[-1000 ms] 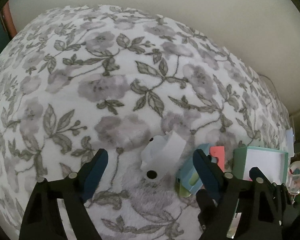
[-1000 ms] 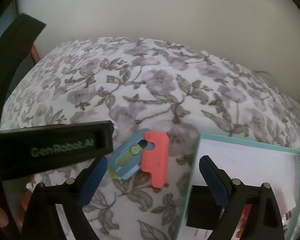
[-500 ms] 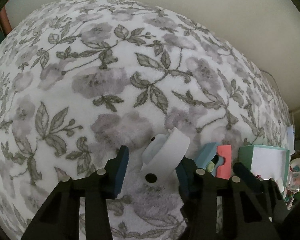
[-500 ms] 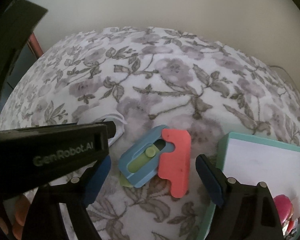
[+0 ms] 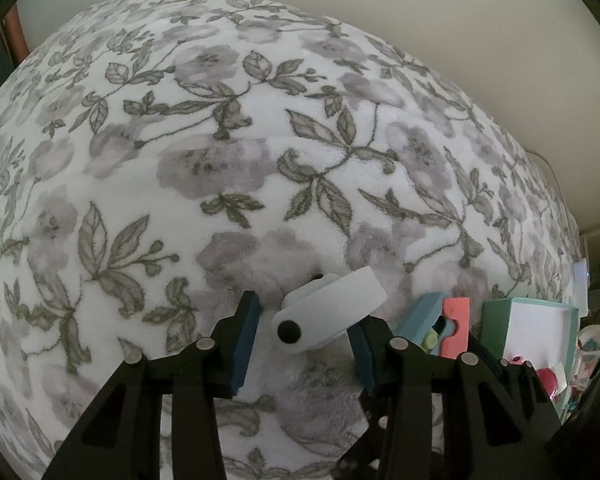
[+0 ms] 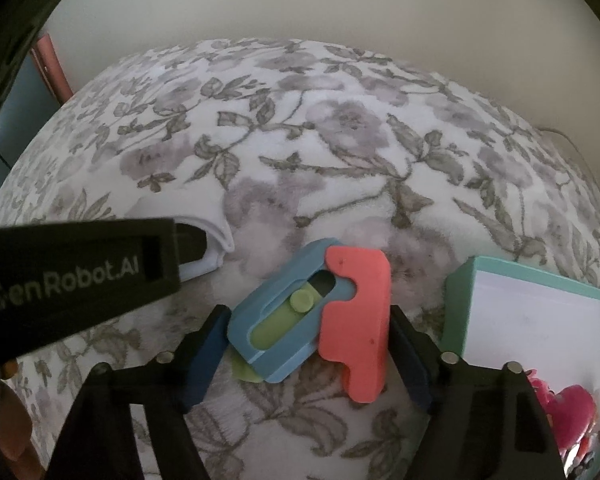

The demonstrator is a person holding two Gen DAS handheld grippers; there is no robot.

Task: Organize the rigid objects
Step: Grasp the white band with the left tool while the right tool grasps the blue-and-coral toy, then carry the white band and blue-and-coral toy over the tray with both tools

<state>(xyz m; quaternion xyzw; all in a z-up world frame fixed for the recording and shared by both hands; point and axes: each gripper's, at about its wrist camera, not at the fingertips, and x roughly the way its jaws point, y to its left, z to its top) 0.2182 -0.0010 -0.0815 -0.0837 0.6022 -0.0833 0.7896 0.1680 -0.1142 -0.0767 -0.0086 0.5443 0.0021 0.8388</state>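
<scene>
Coral-and-blue sliding toy (image 6: pixel 312 312) lies between your right gripper (image 6: pixel 306 352) pads, long axis seven-to-one o'clock; jaws just closing, contact unclear. Left gripper (image 5: pixel 302 344): jaws part-closed around white clip (image 5: pixel 328 312).

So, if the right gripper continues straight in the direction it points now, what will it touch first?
Most likely the blue-and-coral plastic piece: it lies between the fingers of the right gripper, whose jaws have just been closing around it. Under it is only the floral blanket. Depth is hard to judge here.
</scene>
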